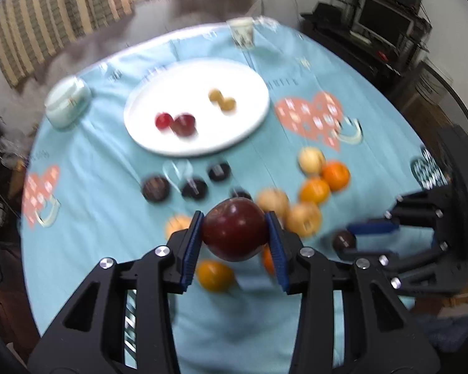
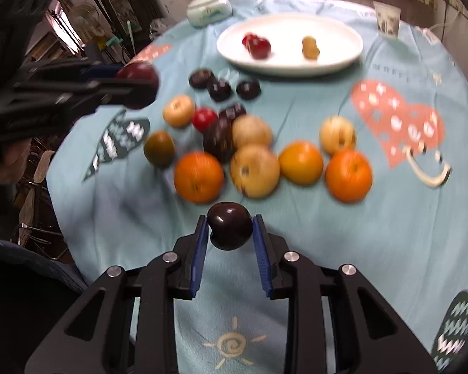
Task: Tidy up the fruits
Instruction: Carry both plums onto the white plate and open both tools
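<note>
Round table under a pale-blue cloth [image 2: 343,249], fruit scattered before a white plate [image 2: 343,59].
Left gripper [image 1: 235,233] clamps a dark-red apple [image 1: 235,230] across its middle; firm, smooth, probably bruisable; right gripper [image 2: 230,232] pinches a small dark plum [image 2: 229,229], likely softer and slippery.

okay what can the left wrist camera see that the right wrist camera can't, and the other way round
Only the left wrist view shows the monitor on the dark desk. Only the right wrist view shows the sun print on the cloth and the small bright red fruit among the loose ones. Both show the white plate with two red and two yellow-green fruits, the paper cup, the left gripper clamping a dark red fruit, and the right gripper clamping a smaller dark fruit.
</note>
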Demonstrator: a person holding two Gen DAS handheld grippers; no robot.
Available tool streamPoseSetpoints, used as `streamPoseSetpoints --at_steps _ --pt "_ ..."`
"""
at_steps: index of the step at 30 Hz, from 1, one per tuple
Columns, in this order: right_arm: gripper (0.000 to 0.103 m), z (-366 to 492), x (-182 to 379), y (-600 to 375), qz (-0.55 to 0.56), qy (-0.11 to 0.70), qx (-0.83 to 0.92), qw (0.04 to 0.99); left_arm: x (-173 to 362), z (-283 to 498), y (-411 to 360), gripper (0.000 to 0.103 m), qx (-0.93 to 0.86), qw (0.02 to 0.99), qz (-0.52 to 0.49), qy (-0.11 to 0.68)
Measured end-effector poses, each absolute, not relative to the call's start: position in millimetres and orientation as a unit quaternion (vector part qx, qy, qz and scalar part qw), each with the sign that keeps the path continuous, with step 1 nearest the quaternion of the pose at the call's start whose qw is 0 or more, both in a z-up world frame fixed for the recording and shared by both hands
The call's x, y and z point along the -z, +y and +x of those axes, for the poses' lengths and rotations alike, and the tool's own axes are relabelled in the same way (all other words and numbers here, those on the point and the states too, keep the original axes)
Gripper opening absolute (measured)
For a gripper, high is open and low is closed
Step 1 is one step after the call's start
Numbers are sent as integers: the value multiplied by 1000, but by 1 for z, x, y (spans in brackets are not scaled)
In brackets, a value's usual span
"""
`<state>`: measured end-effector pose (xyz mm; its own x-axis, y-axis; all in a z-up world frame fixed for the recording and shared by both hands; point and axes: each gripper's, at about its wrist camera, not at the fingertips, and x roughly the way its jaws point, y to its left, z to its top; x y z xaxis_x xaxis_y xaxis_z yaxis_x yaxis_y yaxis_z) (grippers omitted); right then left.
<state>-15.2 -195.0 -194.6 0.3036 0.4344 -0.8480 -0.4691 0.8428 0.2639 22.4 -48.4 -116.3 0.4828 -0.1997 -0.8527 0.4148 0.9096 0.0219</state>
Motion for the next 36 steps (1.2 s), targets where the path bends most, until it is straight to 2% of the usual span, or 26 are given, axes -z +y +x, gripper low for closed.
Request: streamPoseSetpoints --at_steps 8,17,23,36 --pt "30 31 132 -204 2 449 -279 849 71 69 -50 41 146 885 112 428" --pt "30 106 79 -204 14 382 -274 882 67 122 -59 41 132 888 109 427" --pt "30 152 76 -201 18 376 -263 889 82 159 -55 41 114 886 95 439" --pt "30 214 108 -195 27 402 -259 878 124 210 -42 41 90 871 78 477"
